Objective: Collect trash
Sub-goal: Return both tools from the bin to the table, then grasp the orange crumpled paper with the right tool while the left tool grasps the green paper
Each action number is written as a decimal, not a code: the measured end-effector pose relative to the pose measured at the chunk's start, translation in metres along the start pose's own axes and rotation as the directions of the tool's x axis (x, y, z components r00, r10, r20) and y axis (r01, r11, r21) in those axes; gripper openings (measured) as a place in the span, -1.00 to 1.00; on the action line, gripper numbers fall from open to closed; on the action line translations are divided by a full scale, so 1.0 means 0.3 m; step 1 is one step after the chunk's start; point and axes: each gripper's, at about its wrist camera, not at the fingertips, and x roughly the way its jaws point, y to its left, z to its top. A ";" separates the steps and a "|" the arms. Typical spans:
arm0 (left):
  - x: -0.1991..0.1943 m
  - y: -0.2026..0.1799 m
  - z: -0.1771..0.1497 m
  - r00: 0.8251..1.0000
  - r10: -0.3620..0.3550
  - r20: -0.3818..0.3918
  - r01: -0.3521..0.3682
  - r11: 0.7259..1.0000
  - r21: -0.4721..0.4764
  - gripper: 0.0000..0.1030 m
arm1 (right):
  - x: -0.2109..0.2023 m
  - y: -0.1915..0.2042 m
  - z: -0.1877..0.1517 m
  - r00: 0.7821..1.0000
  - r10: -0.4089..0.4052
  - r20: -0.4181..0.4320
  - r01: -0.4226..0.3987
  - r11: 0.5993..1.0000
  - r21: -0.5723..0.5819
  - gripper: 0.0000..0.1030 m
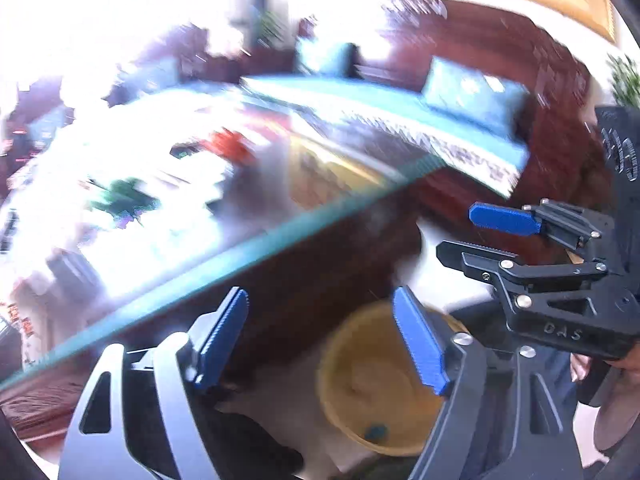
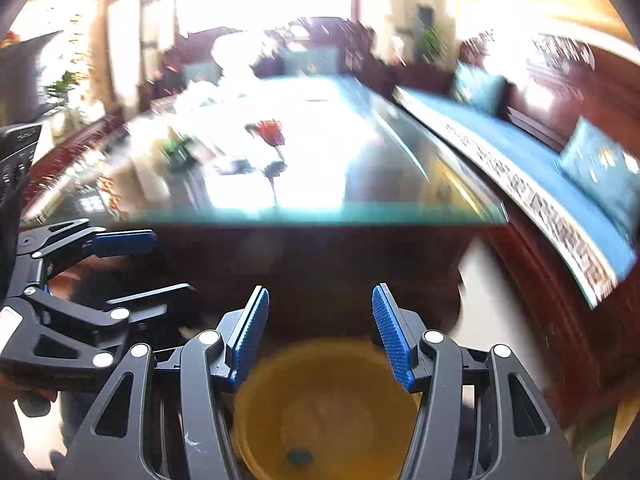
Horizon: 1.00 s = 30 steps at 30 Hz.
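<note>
Hovering over a yellow bin [image 2: 324,412], both grippers hang empty w/ fingers apart. Right gripper [image 2: 320,332] sits directly above the bin's mouth; left gripper [image 1: 324,344] is just beside it, bin [image 1: 380,384] showing btwn its blue fingers [image 1: 420,344]. Small blue-green scrap [image 2: 301,456] lies on the bin floor. Glass-topped table [image 2: 360,216] stands ahead, red item [image 2: 270,132] on it, too blurred to ID.
</note>
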 end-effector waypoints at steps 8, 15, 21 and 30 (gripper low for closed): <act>-0.169 0.281 0.119 0.951 0.251 0.182 -0.217 0.958 -0.190 0.92 | 0.059 0.096 0.271 0.987 0.092 0.135 -0.086 0.995 -0.044 0.04; -0.061 0.484 0.193 0.949 0.283 0.142 -0.227 0.920 -0.319 0.93 | 0.207 0.114 0.400 0.984 0.135 0.112 -0.133 0.991 -0.028 0.04; 0.073 0.541 0.208 0.965 0.242 0.100 -0.197 0.923 -0.331 0.93 | 0.380 0.085 0.430 0.988 0.145 0.045 -0.144 0.989 -0.010 0.04; 0.216 0.594 0.227 0.971 0.237 0.035 -0.211 0.914 -0.346 0.93 | 0.569 0.046 0.457 0.986 0.167 -0.027 -0.167 0.986 0.015 0.13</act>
